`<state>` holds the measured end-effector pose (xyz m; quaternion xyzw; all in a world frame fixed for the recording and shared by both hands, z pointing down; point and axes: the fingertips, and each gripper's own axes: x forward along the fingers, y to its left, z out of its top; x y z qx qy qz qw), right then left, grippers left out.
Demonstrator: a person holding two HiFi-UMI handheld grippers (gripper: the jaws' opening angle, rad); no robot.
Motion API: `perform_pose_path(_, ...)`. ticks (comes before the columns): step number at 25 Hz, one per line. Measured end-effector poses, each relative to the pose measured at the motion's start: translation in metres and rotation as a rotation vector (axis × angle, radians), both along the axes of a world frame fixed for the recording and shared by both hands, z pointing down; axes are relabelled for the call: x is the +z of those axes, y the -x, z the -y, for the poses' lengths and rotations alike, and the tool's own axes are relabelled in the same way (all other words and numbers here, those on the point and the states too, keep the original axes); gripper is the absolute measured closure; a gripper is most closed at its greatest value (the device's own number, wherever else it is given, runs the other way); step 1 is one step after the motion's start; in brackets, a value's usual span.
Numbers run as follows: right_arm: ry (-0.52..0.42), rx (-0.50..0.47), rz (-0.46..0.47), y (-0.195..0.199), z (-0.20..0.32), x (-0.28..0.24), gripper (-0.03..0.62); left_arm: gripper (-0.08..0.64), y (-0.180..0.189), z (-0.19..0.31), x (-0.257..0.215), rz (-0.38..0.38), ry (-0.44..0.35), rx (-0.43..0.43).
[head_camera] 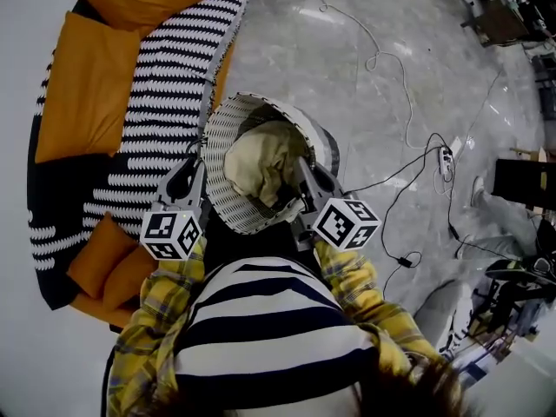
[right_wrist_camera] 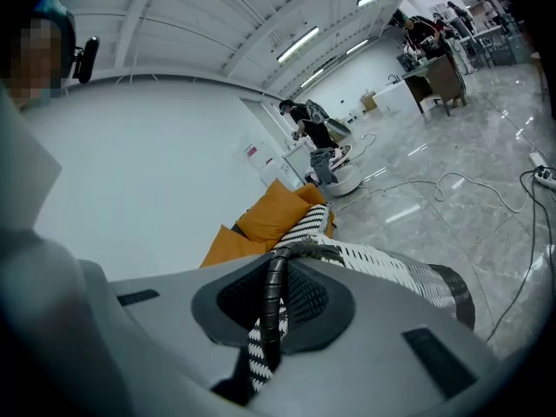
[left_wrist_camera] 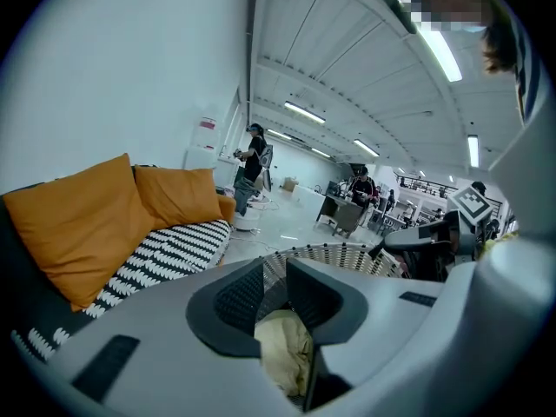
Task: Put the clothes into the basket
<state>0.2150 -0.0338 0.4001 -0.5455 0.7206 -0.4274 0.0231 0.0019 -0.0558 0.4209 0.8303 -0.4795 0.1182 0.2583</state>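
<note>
In the head view, a white woven basket (head_camera: 228, 129) is seen tilted at the centre of the frame, with a cream cloth (head_camera: 261, 163) lying inside it. The left gripper (head_camera: 193, 179) is set at its left rim and the right gripper (head_camera: 304, 179) at its right rim. A striped sofa (head_camera: 165, 76) is seen at upper left.

In the left gripper view, the left gripper (left_wrist_camera: 274, 294) is clamped on the wall of the basket (left_wrist_camera: 347, 254), and the cloth (left_wrist_camera: 282, 346) is seen at lower centre.

In the right gripper view, the right gripper (right_wrist_camera: 276, 302) is clamped on the dark-wound rim of the basket (right_wrist_camera: 391, 268).
</note>
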Motion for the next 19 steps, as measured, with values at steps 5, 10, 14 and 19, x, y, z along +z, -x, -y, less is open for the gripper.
perform_pose_path(5,0.014,0.012,-0.005,-0.001,-0.001,0.001,0.554,0.471,0.005,-0.001,-0.002,-0.008,-0.001,-0.011)
perform_pose_path(10,0.018,0.047,-0.009,-0.008,-0.004,0.002,0.554,0.471,0.007,-0.004,0.000,-0.017,-0.003,-0.014)
perform_pose_path(14,0.026,0.070,-0.010,-0.016,-0.007,0.003,0.554,0.476,0.004,-0.003,-0.005,-0.018,-0.007,-0.015)
perform_pose_path(19,0.025,0.072,-0.026,-0.018,-0.006,0.004,0.554,0.476,0.000,-0.002,-0.003,-0.026,-0.006,-0.005)
